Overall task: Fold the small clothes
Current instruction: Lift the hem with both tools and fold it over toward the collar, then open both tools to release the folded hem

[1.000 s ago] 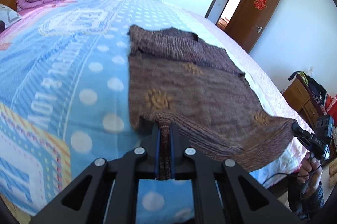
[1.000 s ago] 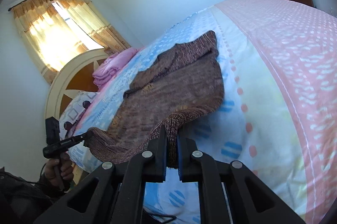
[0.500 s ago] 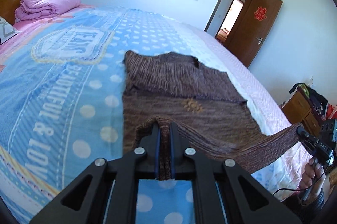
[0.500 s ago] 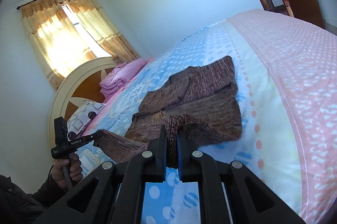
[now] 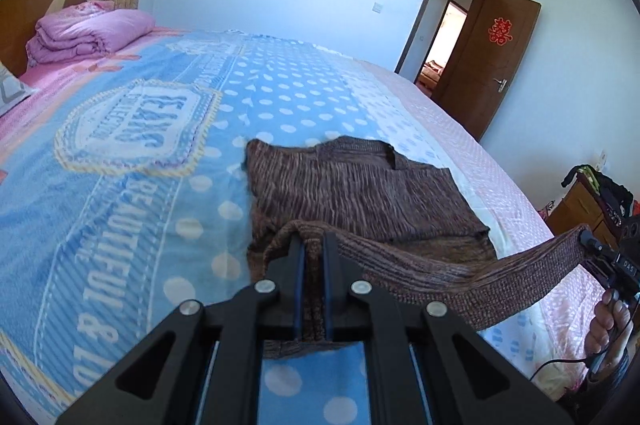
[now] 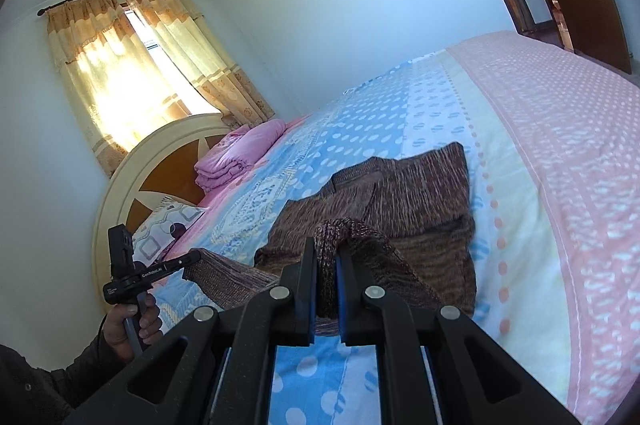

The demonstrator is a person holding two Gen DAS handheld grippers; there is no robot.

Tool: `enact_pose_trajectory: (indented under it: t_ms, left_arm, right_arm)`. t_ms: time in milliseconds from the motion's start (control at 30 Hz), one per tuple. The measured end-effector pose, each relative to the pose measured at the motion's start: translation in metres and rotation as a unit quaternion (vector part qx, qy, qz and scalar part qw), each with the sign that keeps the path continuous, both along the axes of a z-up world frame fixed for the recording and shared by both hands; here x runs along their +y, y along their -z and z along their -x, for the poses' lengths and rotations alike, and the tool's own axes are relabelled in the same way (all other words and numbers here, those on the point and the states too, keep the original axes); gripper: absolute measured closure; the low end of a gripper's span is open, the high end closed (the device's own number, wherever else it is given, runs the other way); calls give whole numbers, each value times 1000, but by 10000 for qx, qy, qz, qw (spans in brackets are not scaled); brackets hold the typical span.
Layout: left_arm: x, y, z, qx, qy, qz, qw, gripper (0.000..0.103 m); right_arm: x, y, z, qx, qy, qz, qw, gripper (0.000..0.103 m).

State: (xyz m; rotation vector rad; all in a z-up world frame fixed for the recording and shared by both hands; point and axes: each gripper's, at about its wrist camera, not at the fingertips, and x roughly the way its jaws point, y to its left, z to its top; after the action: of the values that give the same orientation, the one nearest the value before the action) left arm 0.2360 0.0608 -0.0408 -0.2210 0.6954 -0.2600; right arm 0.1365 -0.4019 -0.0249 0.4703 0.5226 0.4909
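Two tongs, left (image 5: 311,245) and right (image 6: 327,257), clamping sweater (image 5: 360,189) hem over bed (image 5: 120,185)

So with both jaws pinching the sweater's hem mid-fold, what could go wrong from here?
1. The hem of the brown sweater sags between the left gripper and right gripper, so the fold may land crooked.
2. Each grips only a small bunch of knit; it could slip out.
3. The sweater lies near the bed's pink edge and could get dragged off it.

Blue-and-pink dotted bed (image 5: 132,209) under a brown knit sweater (image 5: 356,189), folded pink quilt (image 5: 86,35) and pillow (image 6: 168,225).
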Motion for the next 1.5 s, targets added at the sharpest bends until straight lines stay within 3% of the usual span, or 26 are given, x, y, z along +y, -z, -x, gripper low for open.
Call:
enact_pose_trajectory:
  t_ms: [233,600,1033,1167,1233,1300,1400,1500]
  left_arm:
    - [-10,-4,-32,-64,31,-218,9997,95]
    - [-15,-16,-90,-173,-118,-246,9995,95]
    - [-28,49,-168,493,-382,-781,9950,95]
    - [-27,58,-174,538,-701,-1240,9883,84]
    - [-21,56,-164,451,-604,-1171,9903,69]
    - [-15,54,-148,321,-616,-1361,9883,35]
    - [-19,56,-120,105,-269,-1732,9845,28]
    - [-40,73,-118,166,45,-2526,9674,26]
  right_arm:
    - [0,-11,-35,-59,37,101,9999,96]
    - [-11,-18,-104,-22,268,146,9995,96]
    - [-1,47,-211,851,475,585,9935,96]
    - [-1,68,-240,1080,865,1105,9842,93]
    - [-4,75,-243,1238,950,1143,9811,77]
    - [1,76,-234,1252,861,1351,9791,51]
    - [22,76,-215,1218,640,2040,9693,45]
    - [56,84,-206,1271,173,2898,9484,44]
